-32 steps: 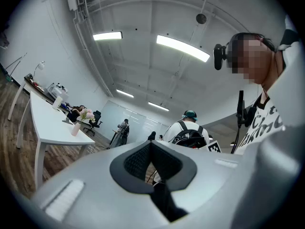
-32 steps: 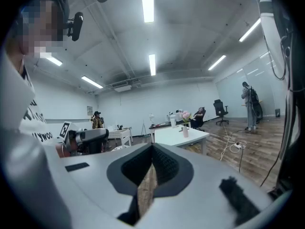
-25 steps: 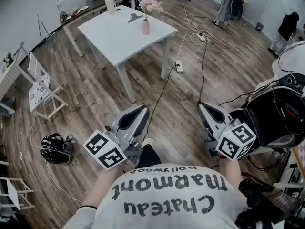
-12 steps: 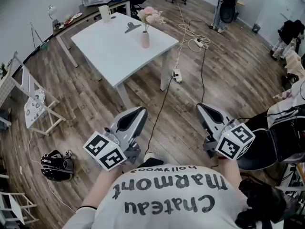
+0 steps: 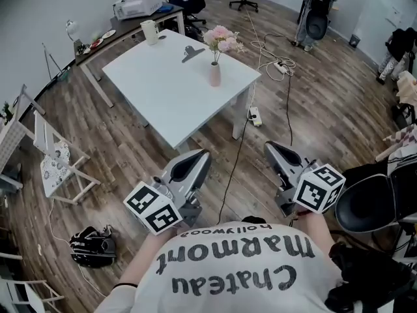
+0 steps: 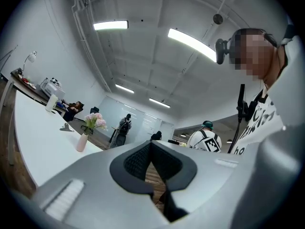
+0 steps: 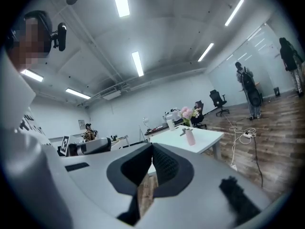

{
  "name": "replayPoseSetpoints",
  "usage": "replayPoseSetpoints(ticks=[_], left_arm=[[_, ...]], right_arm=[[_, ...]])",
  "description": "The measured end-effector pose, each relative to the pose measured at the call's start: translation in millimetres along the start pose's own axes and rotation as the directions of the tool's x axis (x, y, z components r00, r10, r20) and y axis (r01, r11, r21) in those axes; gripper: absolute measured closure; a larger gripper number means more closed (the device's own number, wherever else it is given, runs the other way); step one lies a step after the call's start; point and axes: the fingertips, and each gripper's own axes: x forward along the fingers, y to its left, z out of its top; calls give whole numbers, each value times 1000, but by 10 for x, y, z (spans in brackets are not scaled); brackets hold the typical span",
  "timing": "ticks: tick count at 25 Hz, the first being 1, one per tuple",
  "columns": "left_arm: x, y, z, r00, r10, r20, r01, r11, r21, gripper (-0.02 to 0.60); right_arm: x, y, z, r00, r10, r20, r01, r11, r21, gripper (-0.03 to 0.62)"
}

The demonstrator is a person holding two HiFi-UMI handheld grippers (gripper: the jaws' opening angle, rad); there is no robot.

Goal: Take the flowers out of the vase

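Note:
Pink flowers (image 5: 221, 39) stand upright in a slim pink vase (image 5: 214, 75) near the far right corner of a white table (image 5: 163, 87). Both grippers are held low in front of the person, well short of the table's near edge. The left gripper (image 5: 203, 154) has its jaws together with nothing between them. So does the right gripper (image 5: 268, 145). The left gripper view shows the vase (image 6: 82, 142) and flowers (image 6: 94, 122) far off to the left of its closed tips (image 6: 151, 144). The right gripper view shows vase (image 7: 190, 137) and flowers (image 7: 187, 113) beyond its closed tips (image 7: 152, 146).
A white jug (image 5: 150, 31) and a grey clip (image 5: 191, 53) lie on the table's far side. A cable with a power strip (image 5: 255, 116) runs across the wood floor between me and the table. A black chair (image 5: 371, 204) is at right, a black bag (image 5: 94, 246) and a white rack (image 5: 55, 158) at left.
The person has walked toward the table: it looks nearer and has shifted right in the head view. Both grippers travelled along, still shut and empty.

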Motion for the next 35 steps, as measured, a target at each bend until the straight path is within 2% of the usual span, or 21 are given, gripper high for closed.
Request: replayPoseSetpoints(ticks=[4,9,14,21,26,35], left_arm=[[-21,207,11,1000,23,-1,-23,1000,21,575],[12,499,-58,997,77,-16,-77,997,12,575],[141,812,13,993,117,16,-117,993,18,575],[456,1439,151,977,213,26,-213,977,-1,574],[781,1837,259,965,261,39,-260,965,-20,574],[1285,2594,442,930,366,38,-366,931,-5,574]], right_arm=[[184,-103,-24,1000,-5,-30,6,1000,8,579],[449,-307,-11,1000,-13,-14,14,999,30,579],[845,-571,57,999,25,-25,-24,999,21,579],[1655,-954,266,993,110,-50,-108,994,35,579],[2115,-1343,335,983,138,-120,-141,990,-16,579],[2973,-2113,486,973,191,-129,-184,981,63,579]])
